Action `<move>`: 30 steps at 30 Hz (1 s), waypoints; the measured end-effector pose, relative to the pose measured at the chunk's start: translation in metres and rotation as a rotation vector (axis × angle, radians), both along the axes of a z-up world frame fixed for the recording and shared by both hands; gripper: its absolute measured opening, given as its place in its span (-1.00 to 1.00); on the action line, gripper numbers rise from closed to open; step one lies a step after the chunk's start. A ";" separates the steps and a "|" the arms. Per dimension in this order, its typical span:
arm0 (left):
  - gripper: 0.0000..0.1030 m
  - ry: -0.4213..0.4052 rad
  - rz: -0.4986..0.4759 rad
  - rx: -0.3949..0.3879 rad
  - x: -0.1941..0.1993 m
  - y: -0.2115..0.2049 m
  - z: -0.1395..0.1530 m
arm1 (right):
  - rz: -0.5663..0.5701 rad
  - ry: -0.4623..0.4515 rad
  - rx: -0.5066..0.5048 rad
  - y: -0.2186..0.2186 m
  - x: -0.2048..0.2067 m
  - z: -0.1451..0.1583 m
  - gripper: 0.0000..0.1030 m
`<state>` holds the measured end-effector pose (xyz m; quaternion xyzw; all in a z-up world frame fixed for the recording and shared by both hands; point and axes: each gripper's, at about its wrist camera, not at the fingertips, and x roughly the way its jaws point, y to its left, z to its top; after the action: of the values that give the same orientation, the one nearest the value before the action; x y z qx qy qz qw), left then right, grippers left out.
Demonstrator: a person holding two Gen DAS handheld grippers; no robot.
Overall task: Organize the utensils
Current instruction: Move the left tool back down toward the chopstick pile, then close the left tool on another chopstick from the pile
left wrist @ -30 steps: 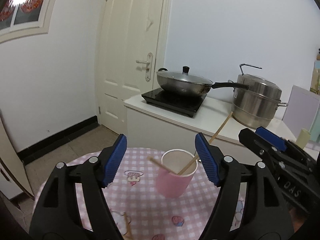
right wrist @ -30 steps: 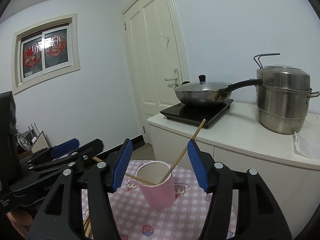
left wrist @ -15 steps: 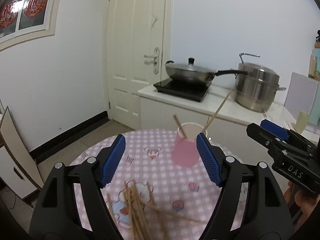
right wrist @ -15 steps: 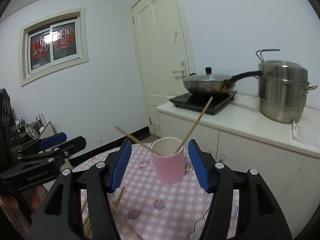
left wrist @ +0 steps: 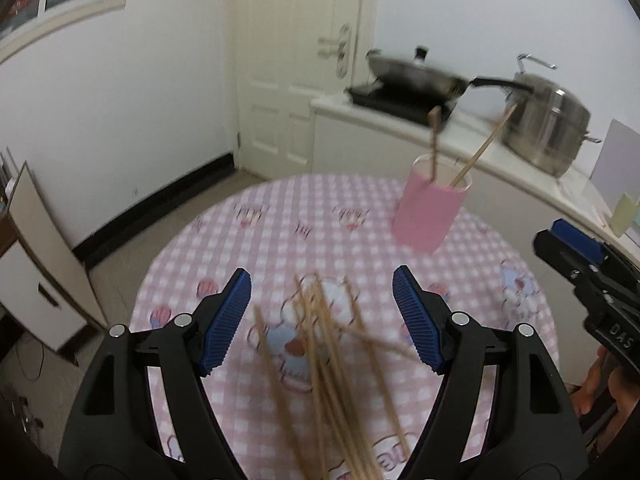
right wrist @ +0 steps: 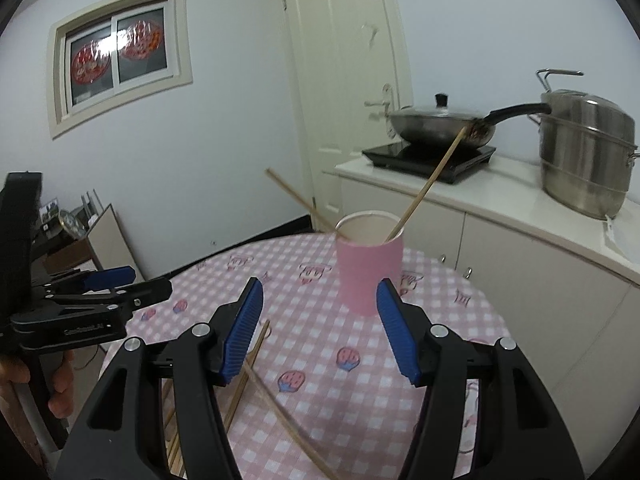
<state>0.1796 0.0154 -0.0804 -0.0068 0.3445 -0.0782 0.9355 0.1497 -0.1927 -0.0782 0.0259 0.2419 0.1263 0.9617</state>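
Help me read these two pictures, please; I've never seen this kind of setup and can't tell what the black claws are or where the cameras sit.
No robot here: a person holds a black clamp tool with blue pads in each hand. Each tool carries a wide-angle camera looking out along its own fingers. One picture comes from the left gripper, the other from the right gripper; each also glimpses the other tool at its edge. Both are open and hold nothing. Below is a round table with a pink checked cloth. On it stands a pink cup with two chopsticks inside, and a loose pile of chopsticks lies under the left gripper. Behind, a counter holds a pan and a steel pot.
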 end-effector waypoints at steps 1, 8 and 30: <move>0.42 0.021 0.010 0.001 0.002 0.004 -0.006 | 0.006 0.009 -0.003 0.001 0.001 -0.003 0.09; 0.42 0.159 0.055 0.006 0.012 0.026 -0.042 | 0.058 0.087 -0.034 0.020 0.014 -0.027 0.09; -0.04 0.317 0.090 0.013 0.042 0.043 -0.105 | 0.249 0.376 -0.242 0.077 0.058 -0.111 -0.40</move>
<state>0.2211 0.0585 -0.1853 -0.0285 0.4874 -0.0319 0.8721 0.2080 -0.1161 -0.1890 -0.0961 0.4313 0.2068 0.8729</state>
